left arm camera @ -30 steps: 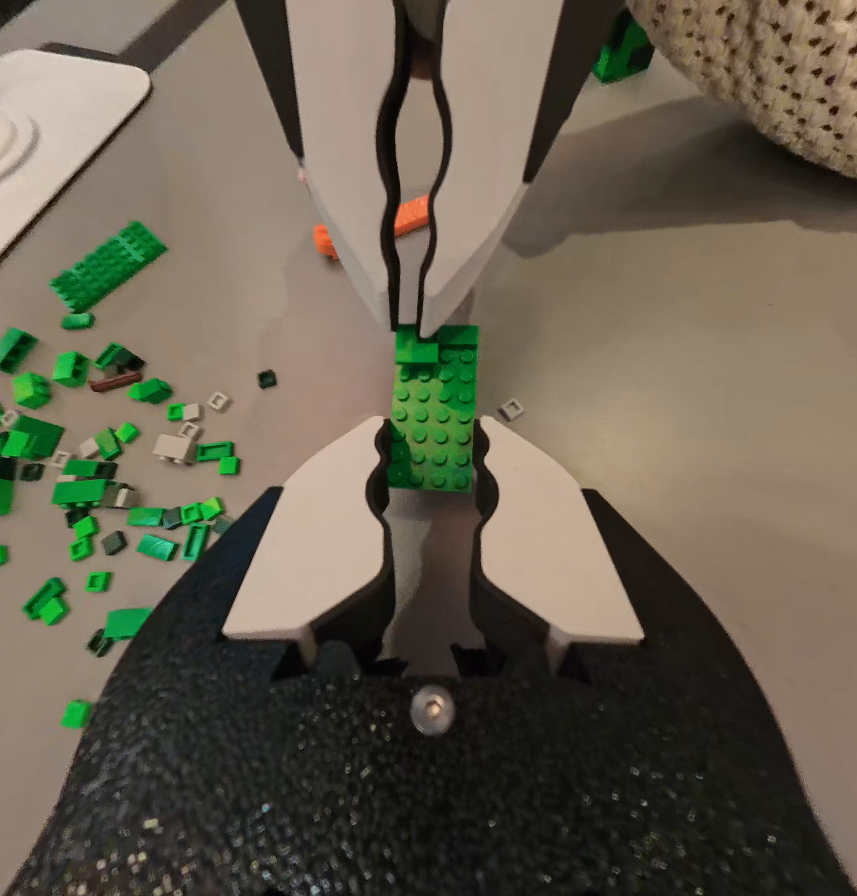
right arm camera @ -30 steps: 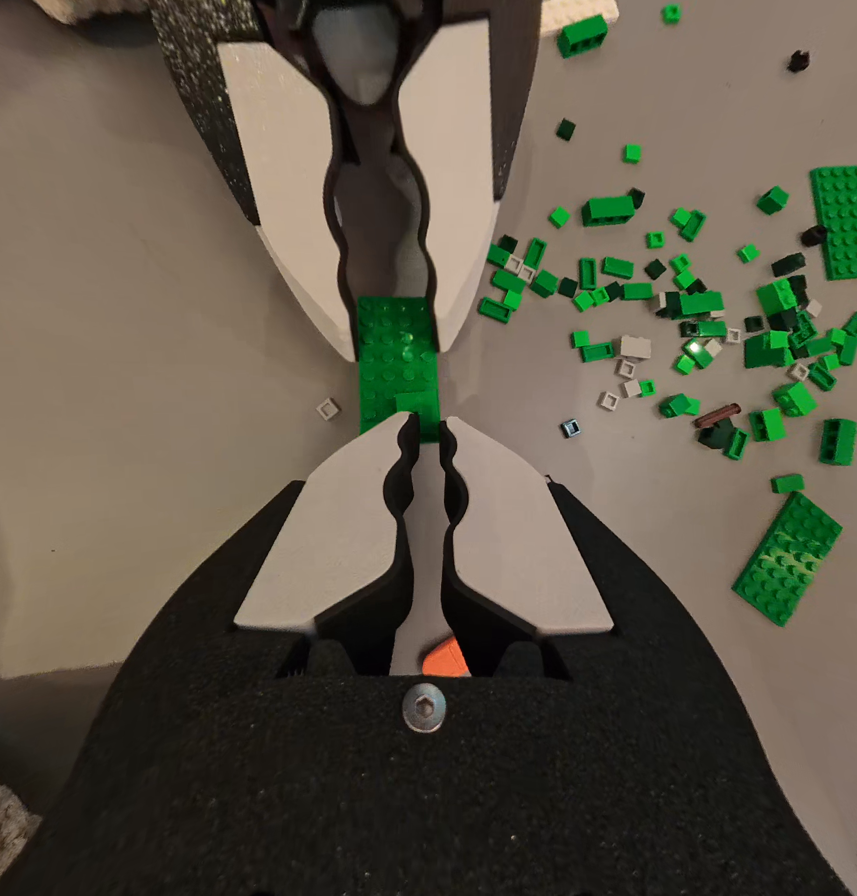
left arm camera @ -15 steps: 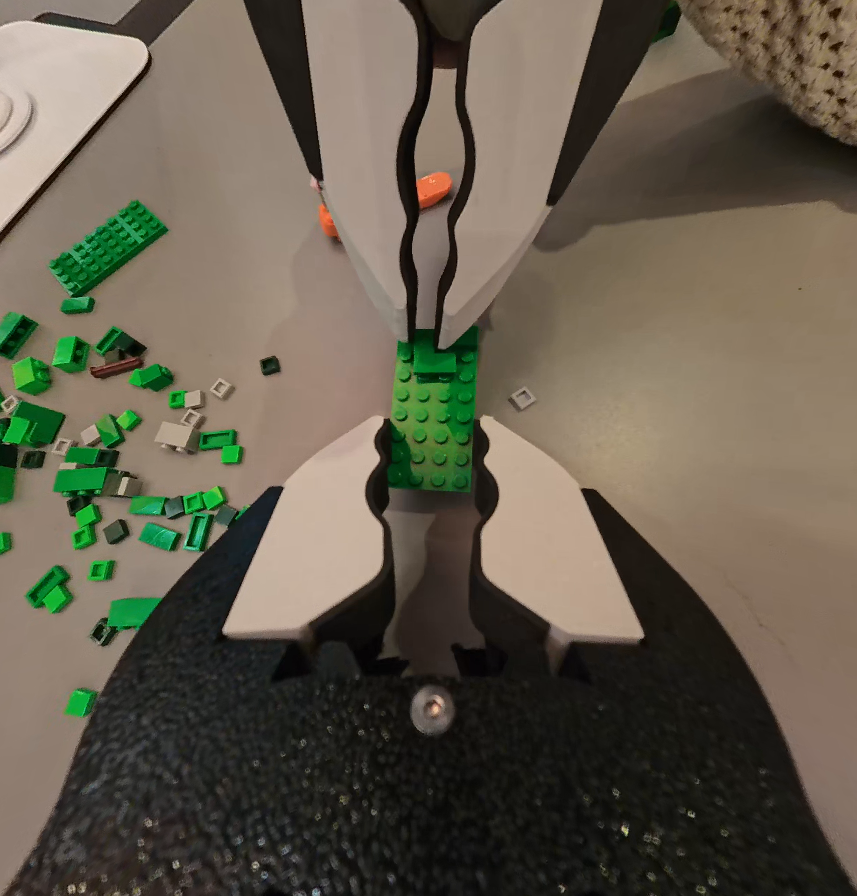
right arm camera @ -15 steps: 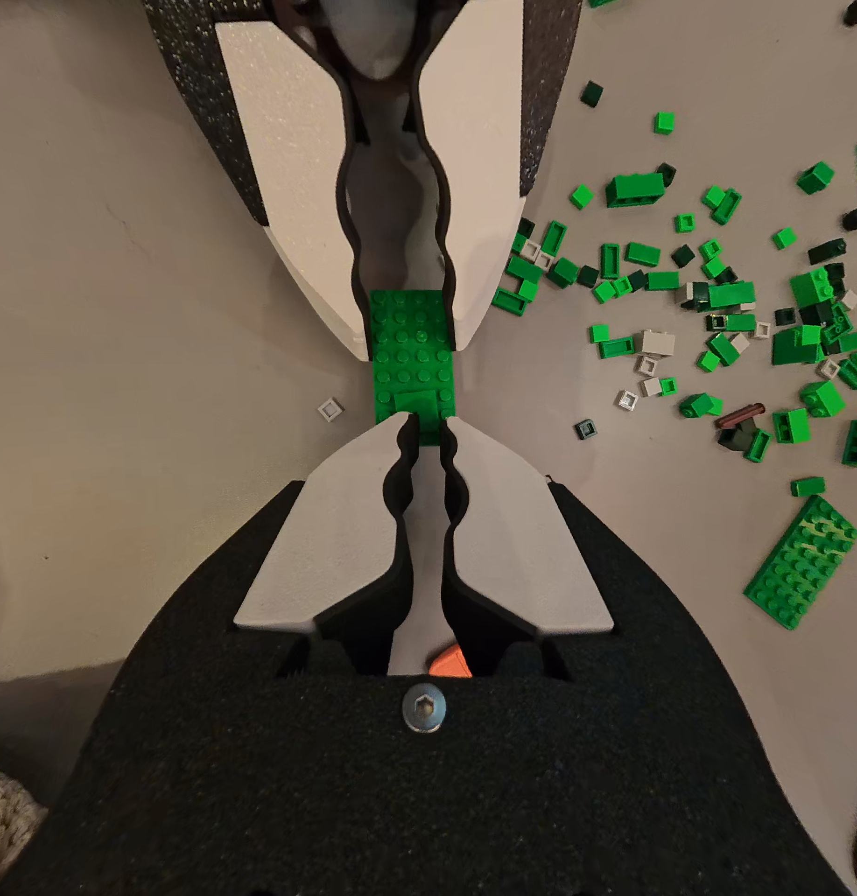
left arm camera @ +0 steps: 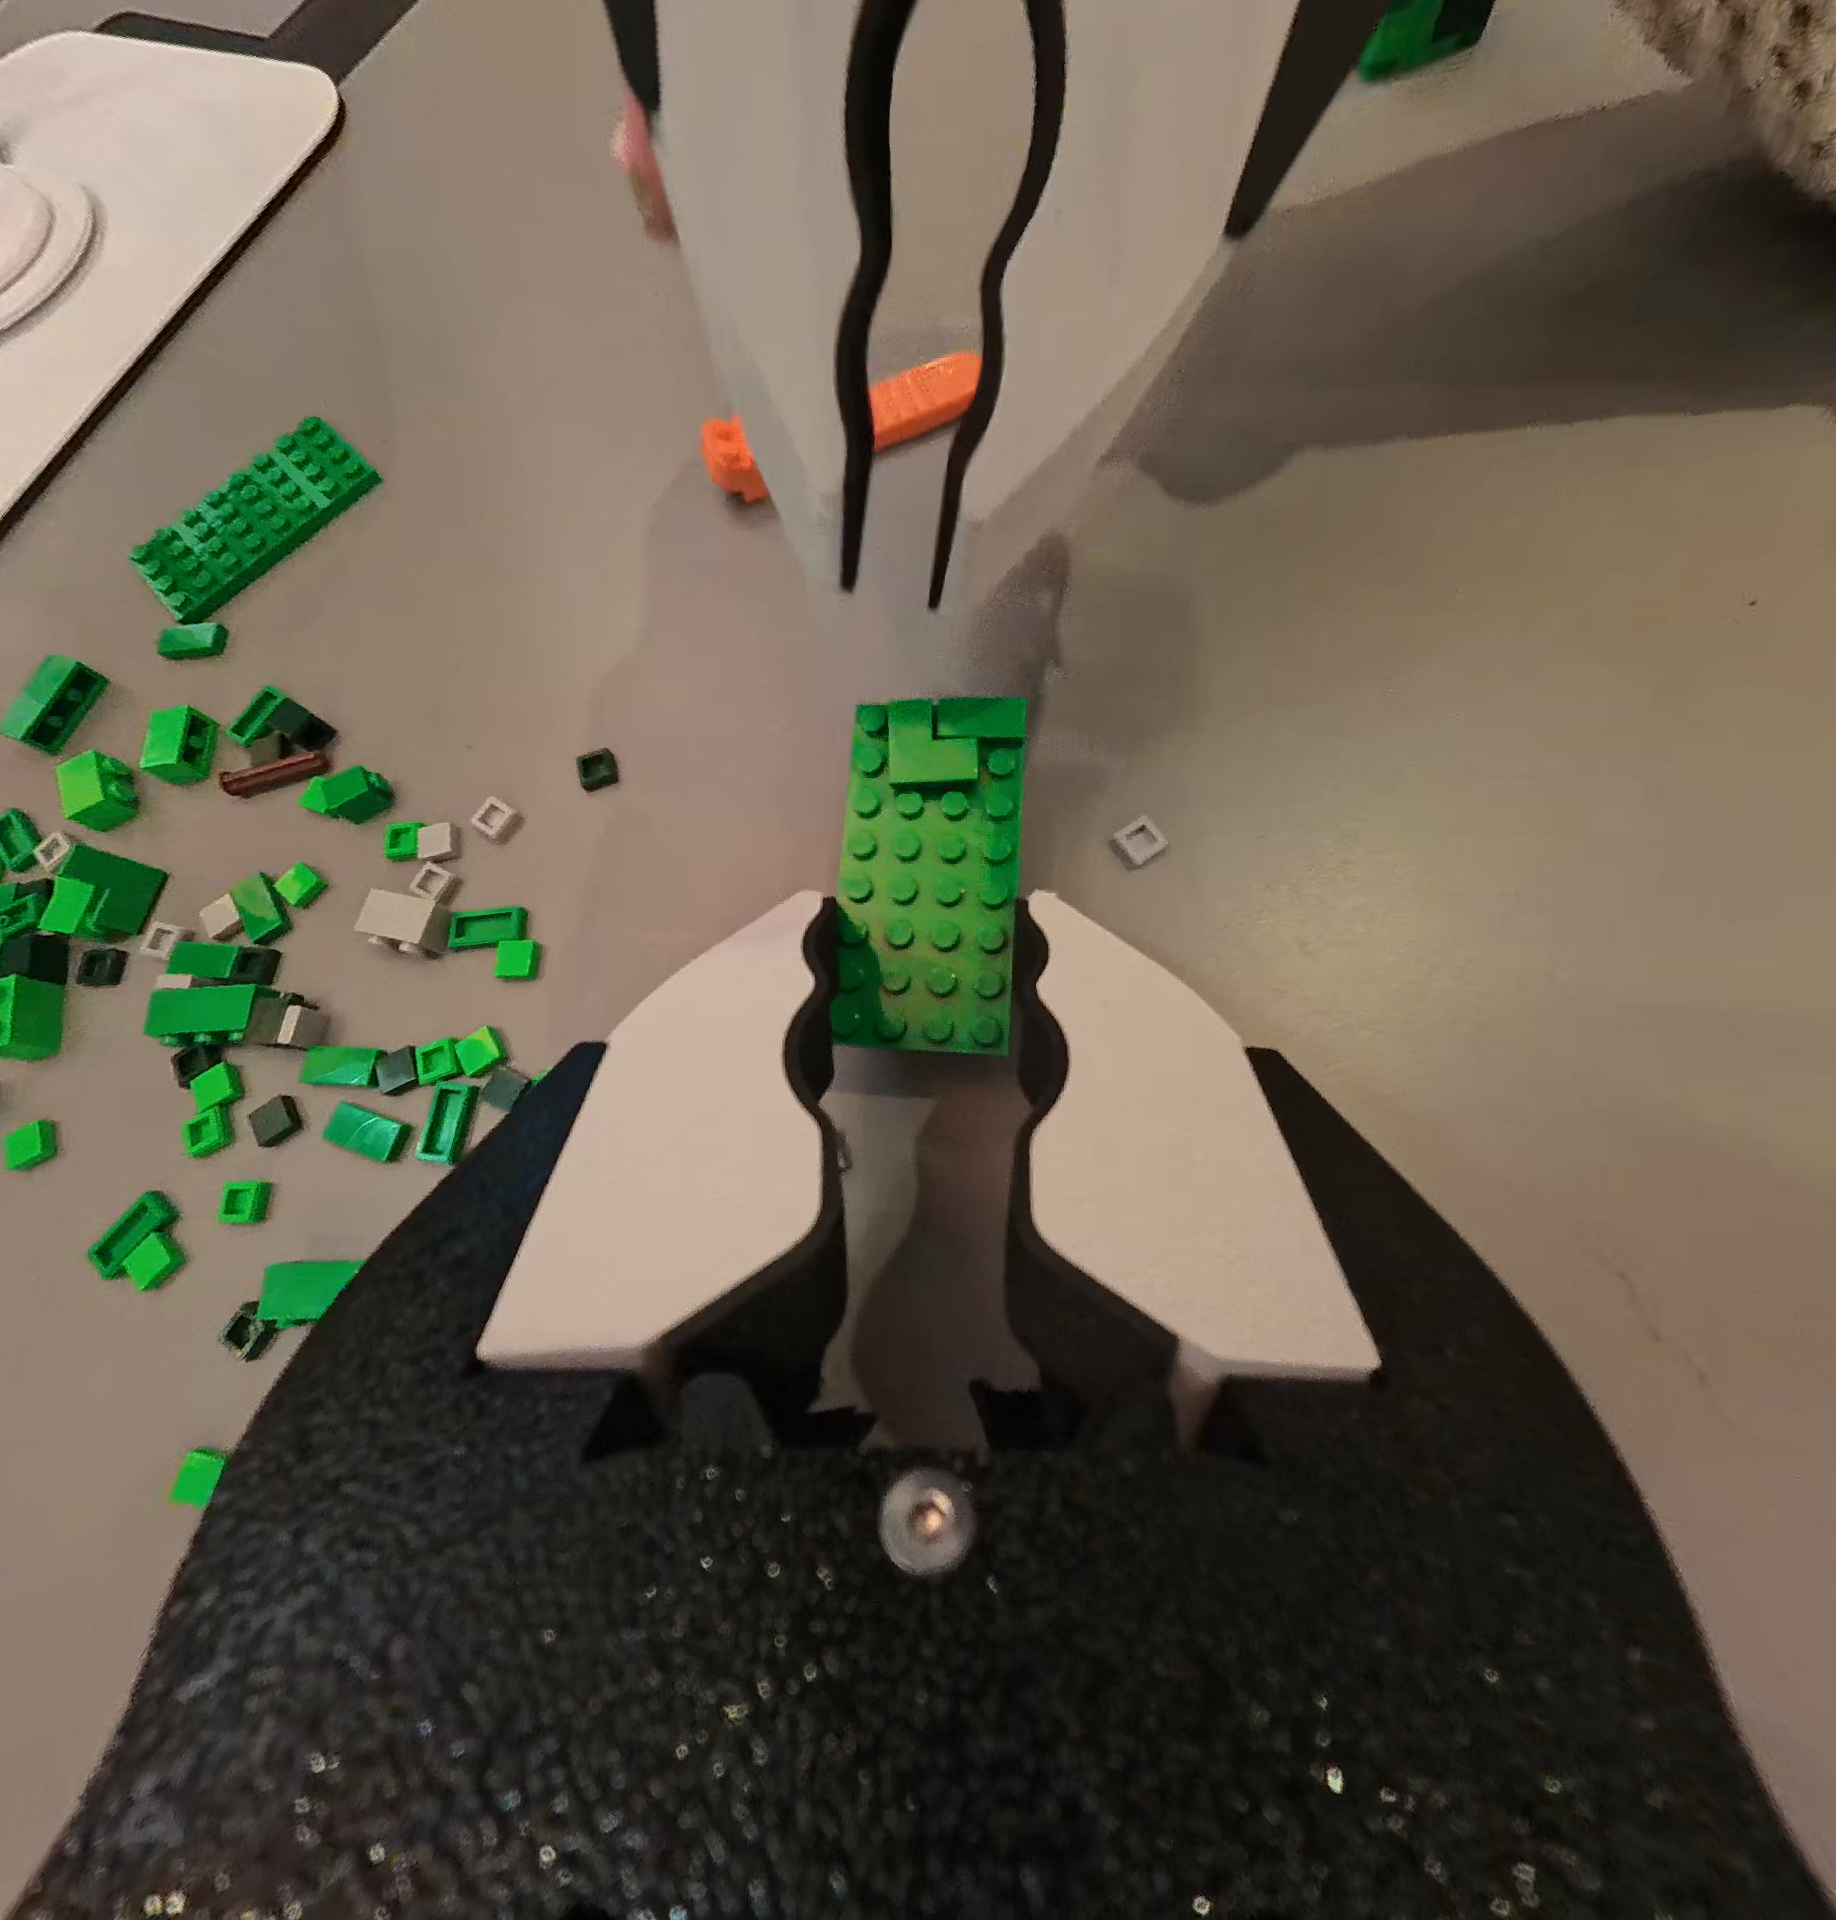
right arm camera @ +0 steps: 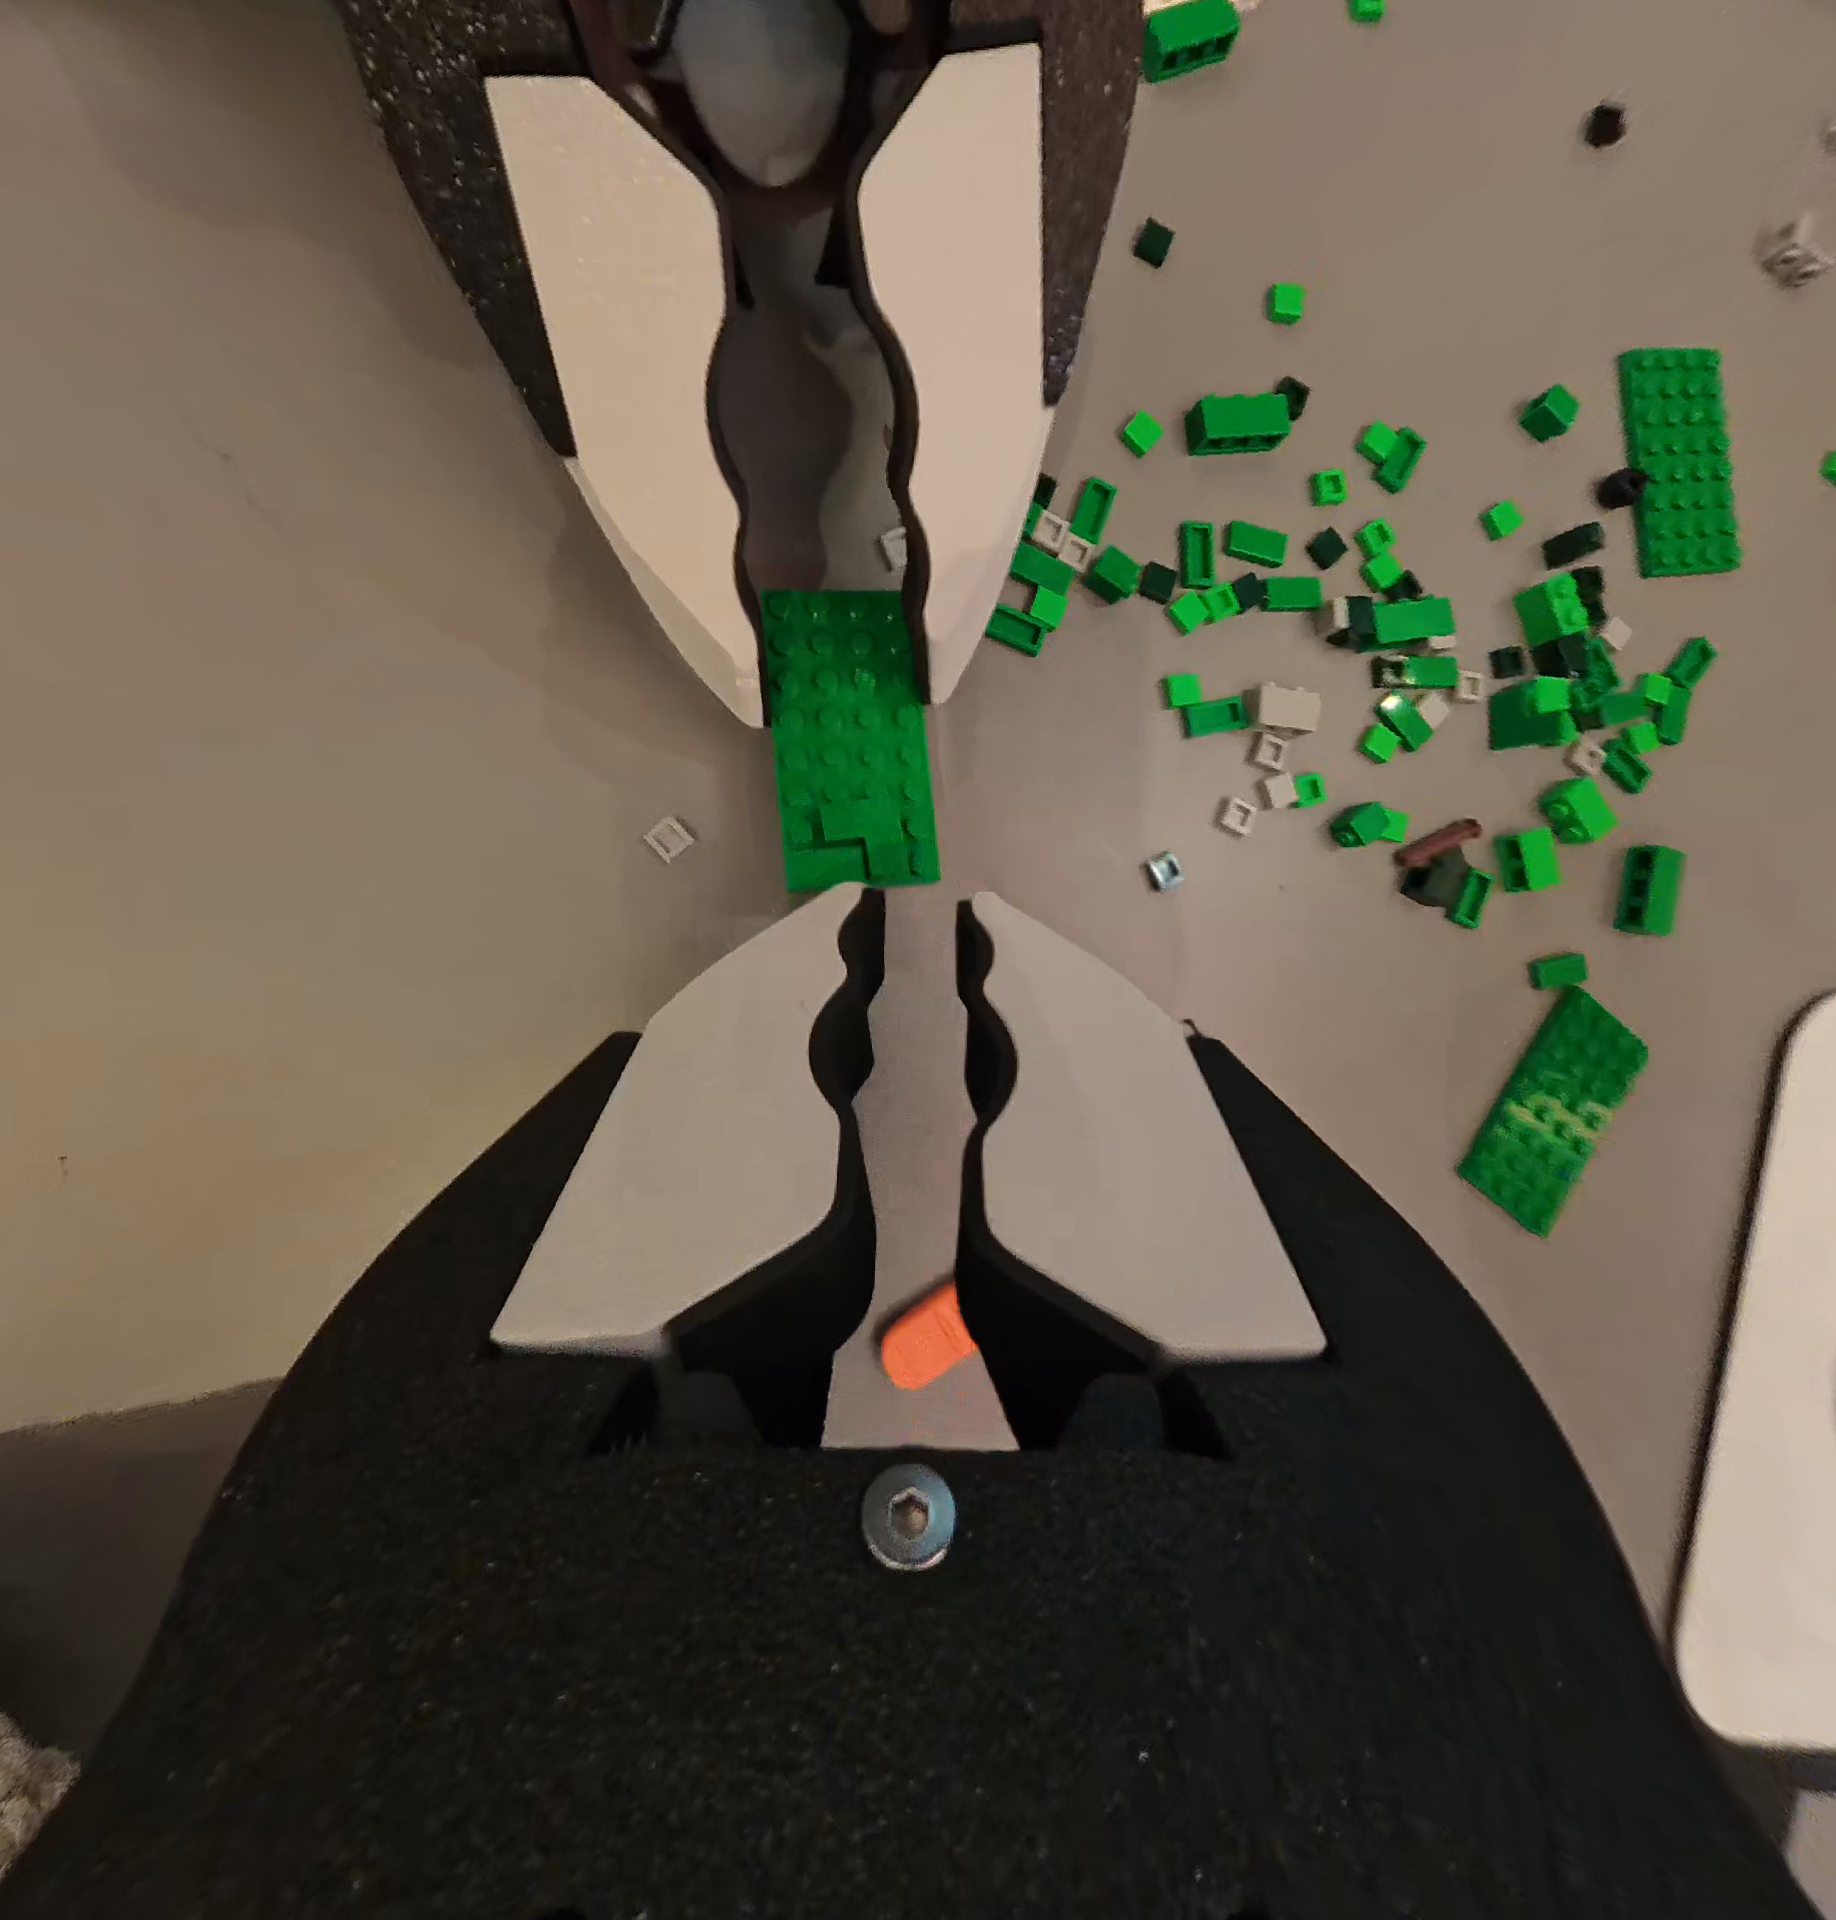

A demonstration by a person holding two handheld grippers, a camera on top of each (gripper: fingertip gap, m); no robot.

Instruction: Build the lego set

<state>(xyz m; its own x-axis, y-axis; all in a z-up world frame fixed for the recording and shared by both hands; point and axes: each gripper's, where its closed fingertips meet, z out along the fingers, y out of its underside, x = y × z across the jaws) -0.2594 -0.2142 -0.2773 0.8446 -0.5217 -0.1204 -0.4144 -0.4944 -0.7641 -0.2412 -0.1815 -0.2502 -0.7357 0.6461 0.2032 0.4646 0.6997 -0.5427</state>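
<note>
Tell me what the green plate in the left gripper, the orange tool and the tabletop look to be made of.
Green studded plate: hard moulded plastic, glossy; light glints off its studs. Orange tool: plastic too by its flat, even colour and ridged surface, though it is partly hidden. Tabletop: smooth grey with a soft satin sheen; laminate or painted board, cannot tell which.

The right gripper [left arm camera: 891,597] is smeared by motion blur in the left wrist view, its body cut off by the top edge. An orange piece [left arm camera: 919,395] lies partly hidden behind its fingers. The near end of the green plate [left arm camera: 924,914] sits between the left gripper's [left arm camera: 924,935] fingers. At far left, a white mat [left arm camera: 145,239] runs out of frame.
</note>
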